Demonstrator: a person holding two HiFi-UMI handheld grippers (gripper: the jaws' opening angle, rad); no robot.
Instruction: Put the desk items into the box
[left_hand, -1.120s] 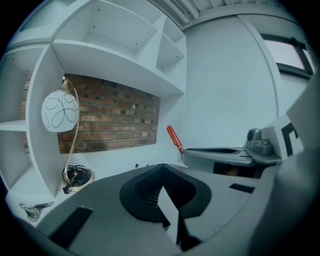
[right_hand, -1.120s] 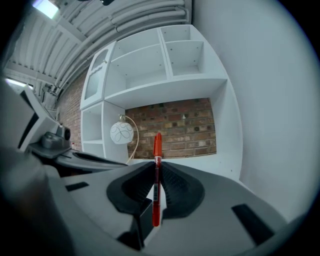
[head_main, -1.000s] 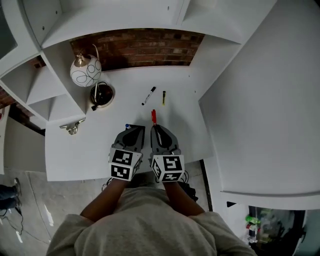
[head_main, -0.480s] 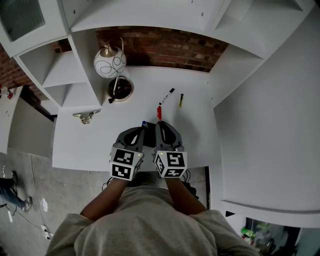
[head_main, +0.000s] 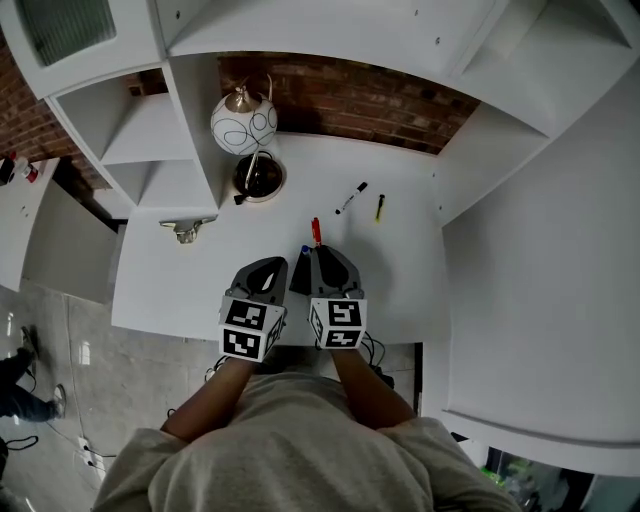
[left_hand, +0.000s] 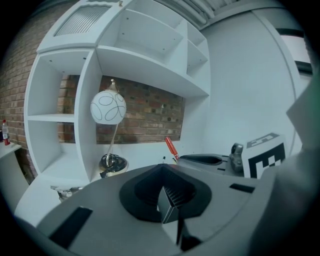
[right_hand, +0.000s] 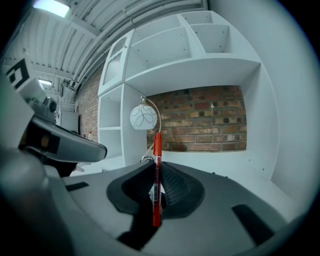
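Grippers slid left over desk (head_main: 180, 290); R gripper (right_hand: 156, 172) clamps slim red white-labelled marker (right_hand: 156, 150), L gripper (left_hand: 165, 189) closed.

A home study nook: a white desk (head_main: 200, 290) lies below the right claw (head_main: 318, 254). Built-in white shelves (head_main: 150, 150) stand ahead and left of it, a brick wall (head_main: 340, 95) beyond, with a globe lamp (head_main: 244, 125) and a marker (head_main: 351, 197) ahead.
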